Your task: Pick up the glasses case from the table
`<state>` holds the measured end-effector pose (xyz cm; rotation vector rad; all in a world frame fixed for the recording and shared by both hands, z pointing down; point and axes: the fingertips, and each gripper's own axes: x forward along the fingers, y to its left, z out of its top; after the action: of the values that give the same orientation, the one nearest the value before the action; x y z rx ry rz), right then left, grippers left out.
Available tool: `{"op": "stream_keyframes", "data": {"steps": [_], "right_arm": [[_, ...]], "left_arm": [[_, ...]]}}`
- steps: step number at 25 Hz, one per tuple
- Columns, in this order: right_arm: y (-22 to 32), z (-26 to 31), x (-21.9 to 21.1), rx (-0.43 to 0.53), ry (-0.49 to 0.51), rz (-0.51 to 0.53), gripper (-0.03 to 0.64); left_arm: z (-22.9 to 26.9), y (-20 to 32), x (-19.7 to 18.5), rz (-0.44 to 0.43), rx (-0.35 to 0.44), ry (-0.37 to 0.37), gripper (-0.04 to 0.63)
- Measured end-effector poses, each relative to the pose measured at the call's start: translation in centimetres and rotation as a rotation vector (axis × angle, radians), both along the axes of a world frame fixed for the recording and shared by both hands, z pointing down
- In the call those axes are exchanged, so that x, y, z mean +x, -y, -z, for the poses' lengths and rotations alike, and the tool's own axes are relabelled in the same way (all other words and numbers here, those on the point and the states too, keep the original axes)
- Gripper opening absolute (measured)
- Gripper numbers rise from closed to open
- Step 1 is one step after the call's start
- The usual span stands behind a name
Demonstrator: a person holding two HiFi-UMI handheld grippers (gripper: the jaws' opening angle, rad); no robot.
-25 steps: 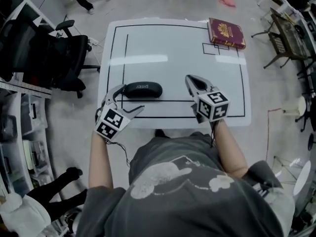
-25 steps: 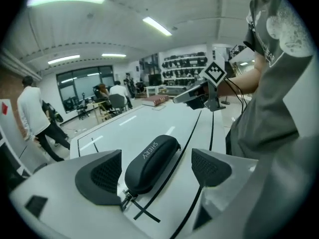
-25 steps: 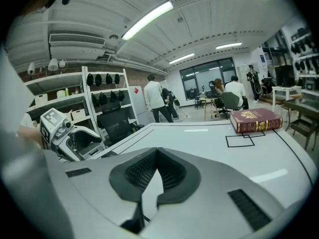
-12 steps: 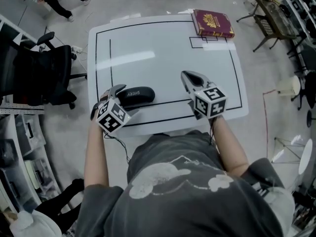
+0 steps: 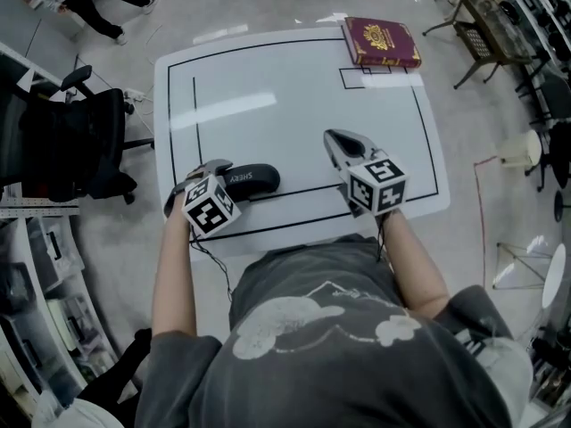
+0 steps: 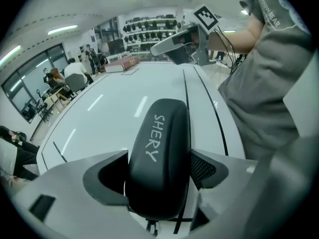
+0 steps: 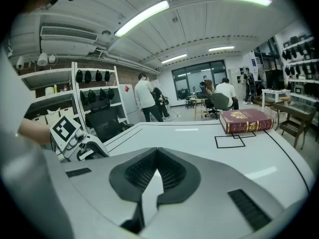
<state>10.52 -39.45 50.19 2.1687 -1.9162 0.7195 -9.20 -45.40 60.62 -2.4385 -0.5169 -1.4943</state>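
Note:
The black glasses case (image 5: 256, 177) marked "SHERY" lies on the white table (image 5: 294, 87) near its front left. My left gripper (image 5: 217, 175) points steeply down over the case's left end. In the left gripper view the case (image 6: 164, 126) fills the gap between the jaws of my left gripper (image 6: 162, 158); they are closing, with a gap still showing beside the left jaw. My right gripper (image 5: 337, 141) hovers to the right of the case, near the front edge. Its jaws meet at the tips (image 7: 157, 151) with nothing between them.
A dark red book (image 5: 379, 43) lies at the table's far right corner beside a small taped square. Black tape lines frame the tabletop. A black office chair (image 5: 71, 141) stands left of the table. People sit and stand further back in the room.
My left gripper has dropped and tipped downward, coming over the case's left end so the case now sits between its jaws. The right gripper has hardly moved.

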Motion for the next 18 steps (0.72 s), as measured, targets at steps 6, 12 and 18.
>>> {"op": "stream_keyframes", "data": {"steps": [6, 12, 18], "right_arm": [[0.5, 0.0, -0.1, -0.007, -0.004, 0.016, 0.0], [0.5, 0.7, -0.1, 0.008, -0.002, 0.049, 0.0], [1.0, 2.0, -0.2, 0.045, 0.003, 0.151, 0.0]], "left_arm": [[0.3, 0.2, 0.1, 0.02, 0.002, -0.012, 0.35], [2.7, 0.6, 0.8, 0.144, -0.035, -0.127, 0.344], [6.4, 1.4, 1.1, 0.433, -0.015, -0.268, 0.344]]}}
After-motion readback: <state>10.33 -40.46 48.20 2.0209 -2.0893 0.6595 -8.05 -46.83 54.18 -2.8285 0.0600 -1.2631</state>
